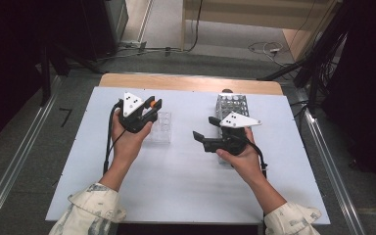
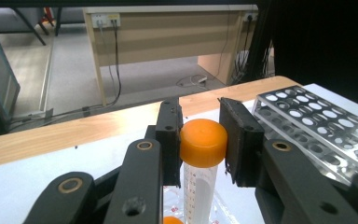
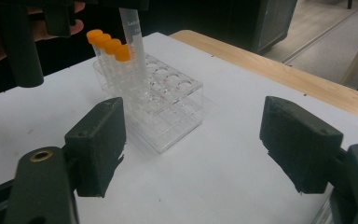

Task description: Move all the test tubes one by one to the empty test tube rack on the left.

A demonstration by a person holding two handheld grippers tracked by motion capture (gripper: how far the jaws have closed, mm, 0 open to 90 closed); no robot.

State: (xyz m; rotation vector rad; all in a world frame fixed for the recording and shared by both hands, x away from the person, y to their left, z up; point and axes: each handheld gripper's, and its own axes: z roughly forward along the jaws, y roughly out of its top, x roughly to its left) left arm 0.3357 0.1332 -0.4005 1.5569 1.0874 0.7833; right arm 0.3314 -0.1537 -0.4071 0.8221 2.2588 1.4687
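The clear rack (image 3: 165, 109) is a boxy block of see-through plastic with rows of round wells, and it stands on the pale, smooth sheet covering the surface (image 1: 176, 186), whose far edge shows bare wood grain. Four capped tubes (image 3: 107, 44) stand in a line along the rack's far side in the right gripper view, each a slim clear cylinder with a rounded orange cap.

A fifth tube (image 2: 200, 182) hangs over that rack, upright, its lower end down among the wells beside the four; whether it rests in a well I cannot tell. Its wall is clear plastic with printed graduation marks, and its smooth, domed orange cap (image 2: 203, 142) sits squarely between the flat black fingers (image 2: 169, 140) of the left gripper (image 2: 200, 140), which pinch the cap from both sides.

To the right of the clear rack, well apart from it, stands one metal rack (image 1: 233, 105): a shiny perforated box with a grid of round holes on top.

The right gripper (image 3: 191, 149) hovers low over the bare sheet between the two racks, pointing at the clear rack. Its blocky, matt black fingers (image 3: 100, 144) stand spread wide with nothing between them.
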